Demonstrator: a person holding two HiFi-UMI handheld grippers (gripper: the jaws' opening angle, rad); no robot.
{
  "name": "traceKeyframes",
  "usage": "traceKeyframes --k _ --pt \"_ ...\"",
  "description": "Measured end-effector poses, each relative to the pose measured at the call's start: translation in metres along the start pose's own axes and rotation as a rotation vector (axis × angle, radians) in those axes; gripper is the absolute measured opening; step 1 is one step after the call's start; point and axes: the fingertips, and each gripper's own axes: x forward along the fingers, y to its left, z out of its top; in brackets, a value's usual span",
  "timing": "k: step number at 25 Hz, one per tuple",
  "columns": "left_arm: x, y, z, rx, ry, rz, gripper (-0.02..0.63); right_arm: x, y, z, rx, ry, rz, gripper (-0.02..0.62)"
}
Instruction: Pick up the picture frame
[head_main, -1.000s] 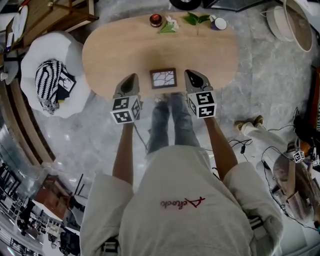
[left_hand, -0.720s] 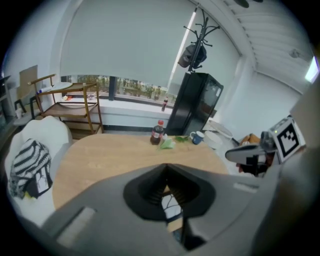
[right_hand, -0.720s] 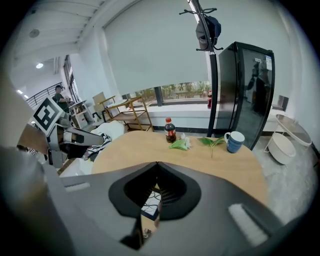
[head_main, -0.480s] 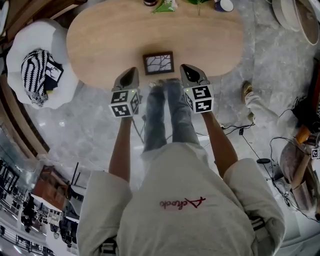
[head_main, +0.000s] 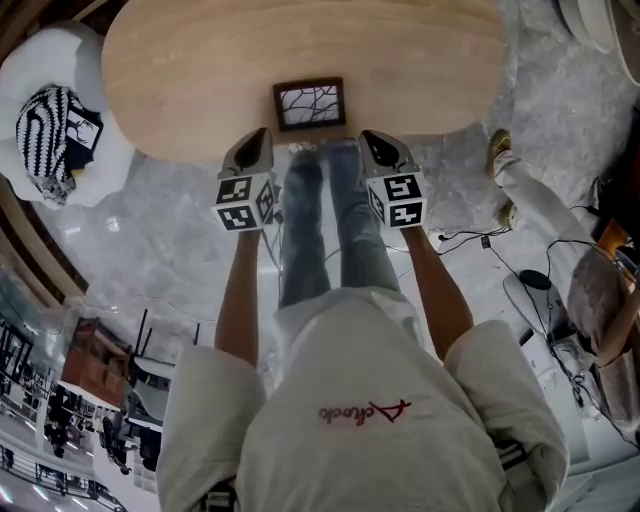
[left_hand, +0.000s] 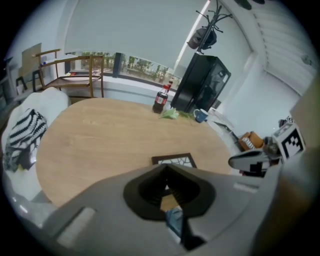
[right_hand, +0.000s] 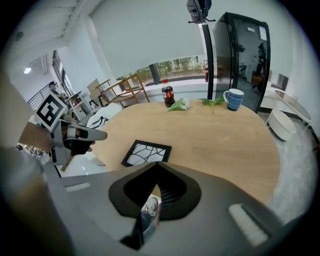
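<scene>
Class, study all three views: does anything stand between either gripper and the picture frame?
Nothing visible does. The picture frame lies flat on bare table near its edge; the left gripper and right gripper, both shut, hover just short of it.

The table is pale wood with a fine grain and a matt finish. The picture frame has a dark, matt border (wood, by the look). The floor is grey marbled stone, polished to a sheen. The striped cushion is cloth; the mug is glazed and glossy.
</scene>
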Motion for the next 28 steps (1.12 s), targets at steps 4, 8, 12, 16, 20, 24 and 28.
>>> traceKeyframes --k 4,8,12,16,20,24,28 --pt "0.009 0.002 -0.015 0.015 0.02 -0.004 0.003 0.008 0.0 -0.015 0.012 0.015 0.007 0.006" --pt "0.019 0.003 -0.018 0.01 0.03 -0.012 0.003 0.018 -0.001 -0.02 0.02 0.027 0.015 0.006" --pt "0.035 0.003 -0.022 -0.011 0.046 -0.023 0.003 0.033 -0.005 -0.024 0.032 0.041 0.017 0.008" --pt "0.045 0.006 -0.026 -0.059 0.061 -0.034 0.025 0.047 -0.007 -0.025 0.057 0.056 0.023 0.042" --pt "0.058 0.013 -0.037 -0.09 0.093 -0.032 0.06 0.065 -0.012 -0.03 0.075 0.072 0.027 0.078" --pt "0.074 0.018 -0.046 -0.123 0.131 -0.028 0.114 0.083 -0.024 -0.034 0.103 0.098 0.012 0.112" --pt "0.085 0.018 -0.047 -0.125 0.154 -0.022 0.129 0.095 -0.029 -0.029 0.135 0.11 0.0 0.144"
